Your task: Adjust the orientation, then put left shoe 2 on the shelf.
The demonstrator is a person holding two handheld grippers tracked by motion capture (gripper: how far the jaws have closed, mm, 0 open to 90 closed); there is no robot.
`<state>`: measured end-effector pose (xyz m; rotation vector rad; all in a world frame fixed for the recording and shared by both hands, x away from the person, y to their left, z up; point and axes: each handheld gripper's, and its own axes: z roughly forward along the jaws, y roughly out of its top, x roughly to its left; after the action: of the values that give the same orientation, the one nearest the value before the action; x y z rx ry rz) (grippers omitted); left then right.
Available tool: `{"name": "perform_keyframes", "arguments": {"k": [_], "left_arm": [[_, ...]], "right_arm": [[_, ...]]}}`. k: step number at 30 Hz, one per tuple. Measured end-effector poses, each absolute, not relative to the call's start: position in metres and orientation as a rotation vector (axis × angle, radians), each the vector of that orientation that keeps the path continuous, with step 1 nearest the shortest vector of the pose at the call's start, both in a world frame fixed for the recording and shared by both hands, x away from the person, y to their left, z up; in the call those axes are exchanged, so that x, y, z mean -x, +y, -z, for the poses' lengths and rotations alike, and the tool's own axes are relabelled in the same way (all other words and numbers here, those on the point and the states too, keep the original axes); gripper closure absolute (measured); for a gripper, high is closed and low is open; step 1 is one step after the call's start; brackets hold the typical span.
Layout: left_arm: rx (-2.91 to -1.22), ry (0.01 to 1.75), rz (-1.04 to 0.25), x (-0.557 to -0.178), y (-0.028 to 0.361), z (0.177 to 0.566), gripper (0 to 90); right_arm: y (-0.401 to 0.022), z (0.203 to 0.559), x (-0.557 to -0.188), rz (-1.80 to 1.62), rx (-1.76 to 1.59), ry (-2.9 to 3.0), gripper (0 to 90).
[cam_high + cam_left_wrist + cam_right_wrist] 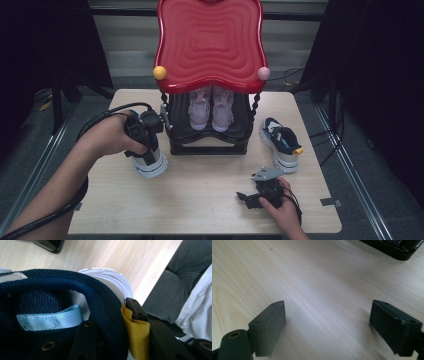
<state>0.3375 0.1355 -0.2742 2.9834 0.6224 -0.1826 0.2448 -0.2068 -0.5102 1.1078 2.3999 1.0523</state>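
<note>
Two pink shoes (211, 106) sit on the rack (207, 134); left claw (145, 142) clamps a navy sneaker's (150, 165) heel, its mate (281, 142) waits on the worktop (210, 195), right claw (250, 198) gapes empty.

Navy white-soled sneaker (149, 162), heel up

Four shoes are in sight on the high view: two pink sneakers (211, 107) standing side by side on the rack, and two navy-and-white sneakers, one (281, 143) lying on the table at the right and one (150, 162) at the left. There is one black shoe rack (209, 142), one red wavy top panel (210, 42) with two balls, one yellow (159, 72) and one pink (263, 73), and one wooden table (200, 200).
</note>
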Motion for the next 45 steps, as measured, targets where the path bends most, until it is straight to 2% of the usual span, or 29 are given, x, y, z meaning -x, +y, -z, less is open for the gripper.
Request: {"name": "perform_keyframes", "arguments": {"k": [25,31,45], "left_arm": [[-3.005,0.511,-0.103,-0.33,0.131,0.139,71.8],[-2.997,0.47,-0.132,-0.329,0.122,0.12,71.5],[-2.989,0.358,-0.307,-0.327,0.1,0.083,70.4]], "right_arm": [[-0.207,0.51,-0.245,-1.048,-1.105,2.405,13.0],[-0.207,0.51,-0.245,-1.051,-1.104,2.404,13.0],[-0.207,0.51,-0.245,-1.052,-1.101,2.406,12.9]]}}
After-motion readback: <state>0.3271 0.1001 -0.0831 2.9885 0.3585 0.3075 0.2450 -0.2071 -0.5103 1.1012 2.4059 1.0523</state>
